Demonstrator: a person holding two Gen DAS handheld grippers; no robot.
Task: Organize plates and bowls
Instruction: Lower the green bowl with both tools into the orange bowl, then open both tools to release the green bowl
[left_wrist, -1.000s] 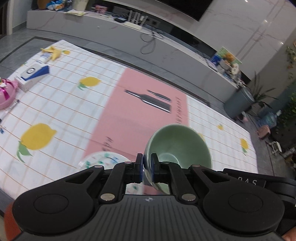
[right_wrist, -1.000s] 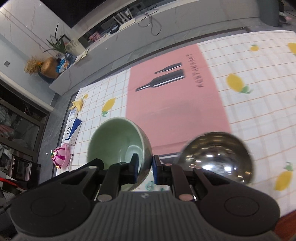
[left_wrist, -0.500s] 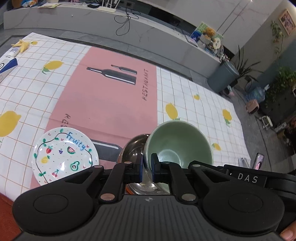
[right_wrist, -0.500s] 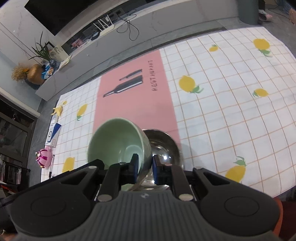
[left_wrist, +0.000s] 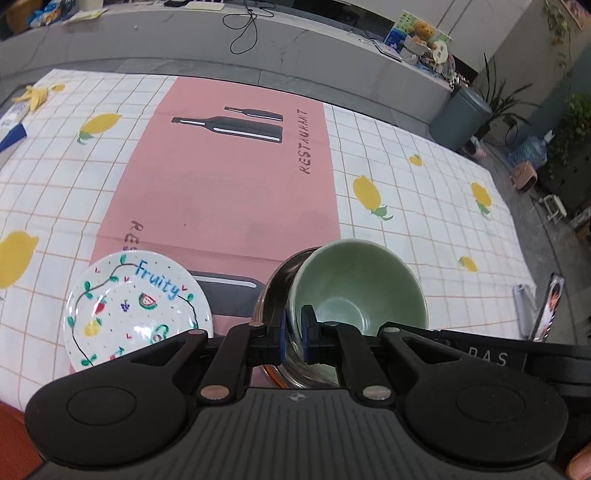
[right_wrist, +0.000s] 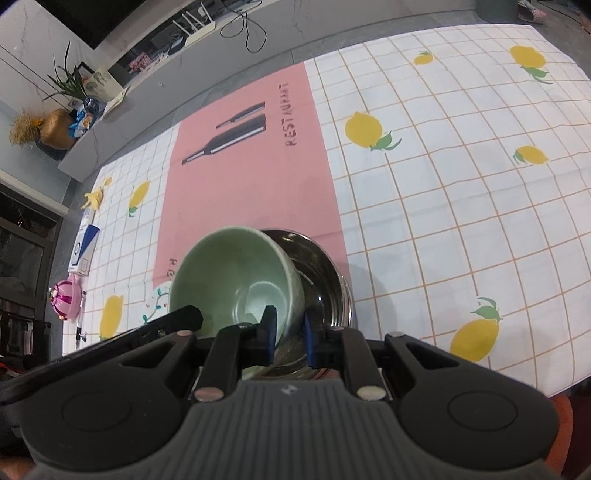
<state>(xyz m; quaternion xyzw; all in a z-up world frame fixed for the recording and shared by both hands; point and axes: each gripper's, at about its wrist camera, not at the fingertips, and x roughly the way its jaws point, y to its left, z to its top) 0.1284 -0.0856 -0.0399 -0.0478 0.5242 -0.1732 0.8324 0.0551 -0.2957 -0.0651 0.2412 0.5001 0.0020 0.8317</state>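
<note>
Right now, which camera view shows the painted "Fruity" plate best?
The left wrist view. There the Fruity plate lies almost whole on the tablecloth, its lettering readable, beside the steel bowl. In the right wrist view only a sliver of the plate peeks out behind the green bowl.

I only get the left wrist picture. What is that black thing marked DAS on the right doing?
Observer: That is the right gripper. It pinches the green bowl by its wall, one finger inside, one outside.
Operator: Is that metal under the bowl?
Observer: Yes, a steel bowl. Its right rim shows here, and the green bowl tilts into it.
Operator: Anything further left that I miss?
Observer: A pink toy near the table's edge.
</note>
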